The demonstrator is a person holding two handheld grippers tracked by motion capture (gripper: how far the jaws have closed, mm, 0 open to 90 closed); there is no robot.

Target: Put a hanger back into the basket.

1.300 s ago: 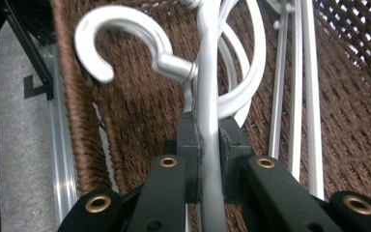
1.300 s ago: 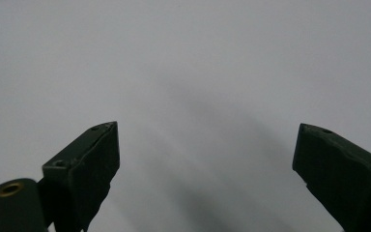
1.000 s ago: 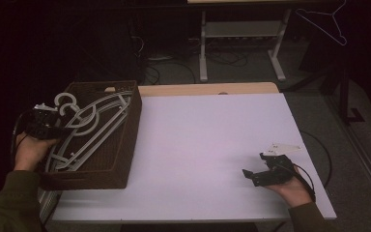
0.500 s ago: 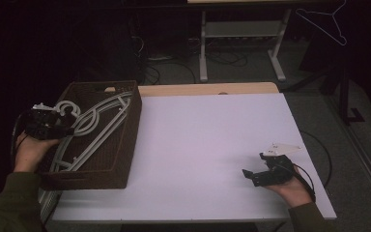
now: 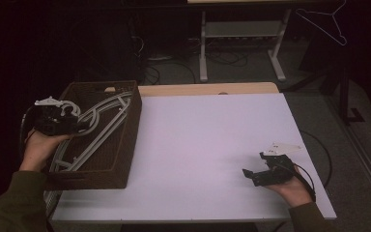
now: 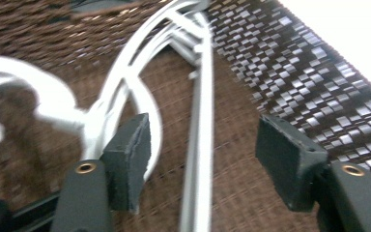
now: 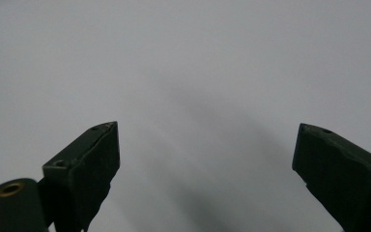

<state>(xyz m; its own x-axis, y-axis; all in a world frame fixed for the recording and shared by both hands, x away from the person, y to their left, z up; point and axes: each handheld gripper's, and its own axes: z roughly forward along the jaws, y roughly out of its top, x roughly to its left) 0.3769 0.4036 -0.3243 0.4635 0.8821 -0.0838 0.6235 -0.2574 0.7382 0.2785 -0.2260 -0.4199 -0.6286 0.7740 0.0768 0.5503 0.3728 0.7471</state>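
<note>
Jaws wide apart above white table [image 7: 183, 63]

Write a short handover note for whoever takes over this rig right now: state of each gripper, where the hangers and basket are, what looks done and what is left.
Left gripper: jaws open, at the left edge of the brown woven basket, straddling a bar of the white hangers but not closed on it.
Right gripper: open, holding nothing, over the bare white table near its front right corner.
Things: the hangers lie stacked in the basket, hooks toward the left gripper. The basket sits at the table's left end.
Done: nothing lifted out yet.
Left: probably close on a hanger and lift it out.
</note>
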